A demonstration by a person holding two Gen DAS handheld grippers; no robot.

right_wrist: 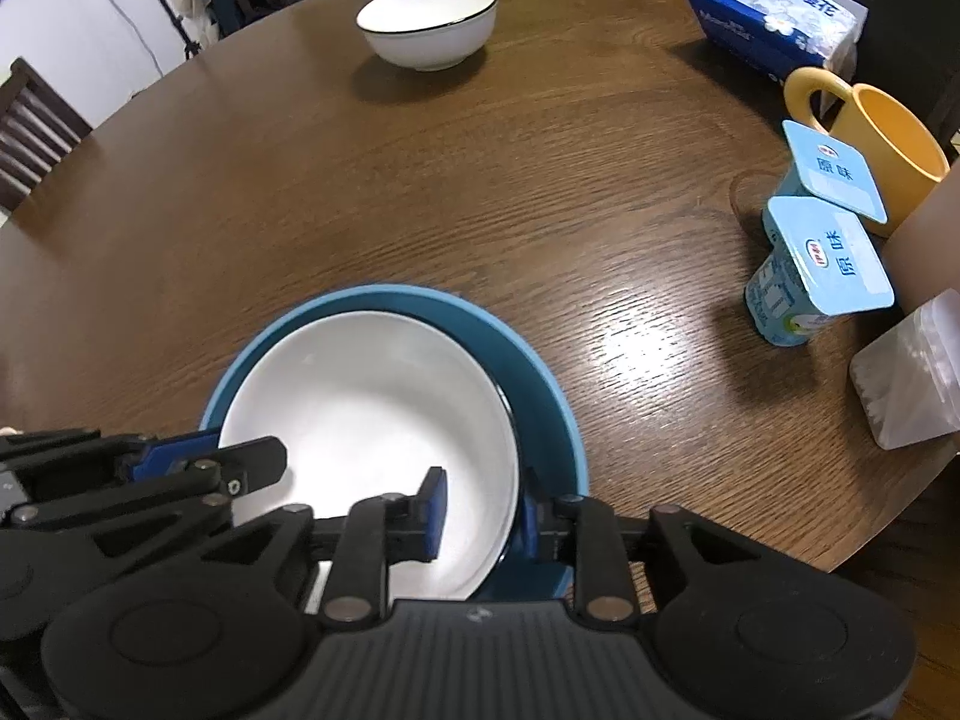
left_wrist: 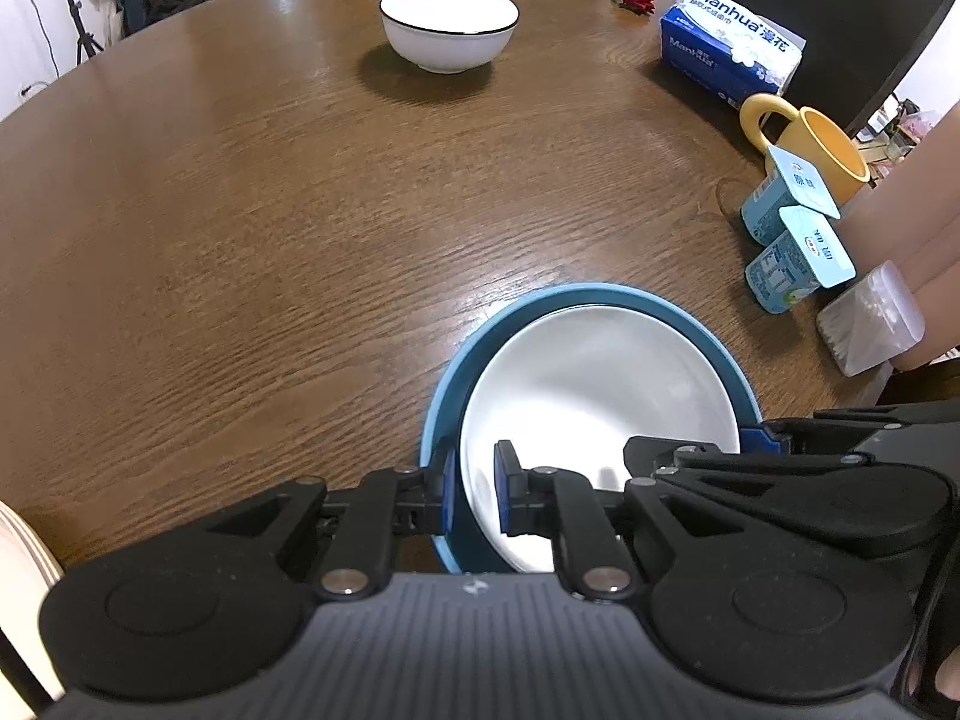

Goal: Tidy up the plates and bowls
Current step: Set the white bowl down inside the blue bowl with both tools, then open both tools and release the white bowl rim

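Stacking looks nearly settled: white ceramic bowl nests inside the blue round bowl near the bench's front edge. Left claw straddles the pair's left rim, jaws clenched on both walls. Right claw brackets the right rim, pads standing just off it — released, I'd say. Second white bowl with a thin black rim waits well apart by the far edge. Next move, I judge: left lets go, both lift clear, then fetch that far bowl.

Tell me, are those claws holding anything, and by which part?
The left gripper pinches the white bowl by its rim; the right gripper only straddles the rim, open.
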